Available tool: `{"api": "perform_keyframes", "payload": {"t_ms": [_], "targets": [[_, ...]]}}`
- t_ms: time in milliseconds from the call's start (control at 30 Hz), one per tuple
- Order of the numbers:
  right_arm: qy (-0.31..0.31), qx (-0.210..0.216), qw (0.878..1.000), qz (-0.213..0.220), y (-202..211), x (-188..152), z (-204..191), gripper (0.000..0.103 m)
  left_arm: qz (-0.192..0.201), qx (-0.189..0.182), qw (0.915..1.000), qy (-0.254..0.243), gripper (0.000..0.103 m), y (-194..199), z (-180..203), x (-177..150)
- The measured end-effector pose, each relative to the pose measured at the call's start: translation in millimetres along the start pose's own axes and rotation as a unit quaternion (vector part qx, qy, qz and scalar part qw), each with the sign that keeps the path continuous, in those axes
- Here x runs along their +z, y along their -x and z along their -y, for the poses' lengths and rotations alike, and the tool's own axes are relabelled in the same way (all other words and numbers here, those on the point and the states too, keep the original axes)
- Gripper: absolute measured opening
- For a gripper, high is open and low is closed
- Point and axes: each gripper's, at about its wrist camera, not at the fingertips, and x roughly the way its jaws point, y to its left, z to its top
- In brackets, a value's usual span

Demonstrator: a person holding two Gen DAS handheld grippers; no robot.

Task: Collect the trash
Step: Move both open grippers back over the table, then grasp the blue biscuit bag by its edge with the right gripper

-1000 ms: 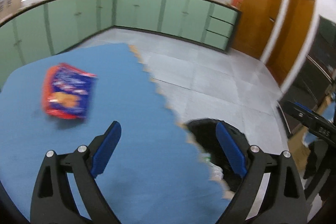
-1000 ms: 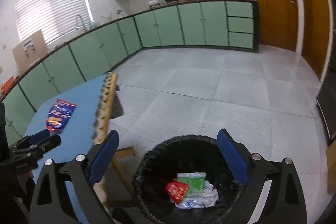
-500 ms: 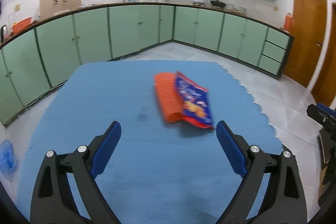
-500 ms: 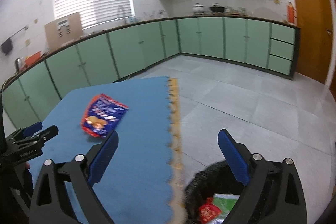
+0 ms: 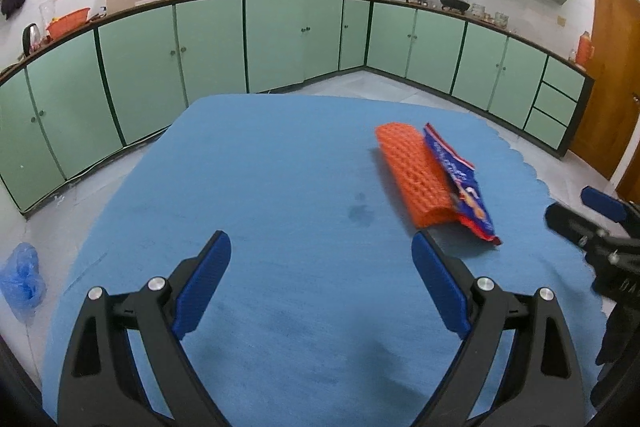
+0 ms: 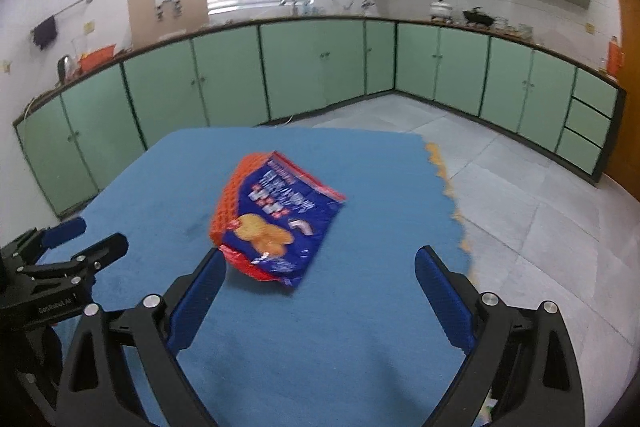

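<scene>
Currently both grippers over blue table mat [image 5: 280, 167], nothing held. Left gripper [image 5: 320, 267] jaws spread wide, empty. Right gripper [image 6: 318, 279] jaws spread wide, empty. Snack bag [image 6: 280, 223], blue-red, lies on mat atop orange mesh sleeve [image 5: 414, 175], just ahead of right gripper, right-forward of left gripper. Blue plastic bag [image 5: 22, 281] on floor left of table. Green cabinets [image 5: 208, 43] behind.

Both wrist views low over blue table [image 5: 280, 155] (kitchenward) — shared wrapper [image 6: 276, 223].
</scene>
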Motion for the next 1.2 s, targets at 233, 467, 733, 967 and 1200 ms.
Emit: {"api": "perform_keyframes", "payload": {"t_ms": [233,467,733,967,1200], "targets": [[0.03,0.006,0.999,-0.025,-26,-4,-26,0.093,-0.007,0.001,1.0,0.005,0.089,-11,-11,4],[0.038,-0.002,0.998,-0.044,-45,-2,-34,0.092,-0.013,-0.002,0.9999,0.006,0.089,-18,-14,3],[0.038,-0.005,0.996,-0.08,-68,0,-36,0.088,-0.025,-0.004,0.9996,0.013,0.089,-29,-21,1],[0.01,0.021,0.996,-0.091,-74,4,-22,0.062,-0.03,-0.005,0.9994,0.019,0.089,-34,-28,1],[0.01,0.041,0.997,-0.059,-59,8,-14,0.037,-0.032,-0.004,0.9994,0.014,0.089,-37,-25,3]]}}
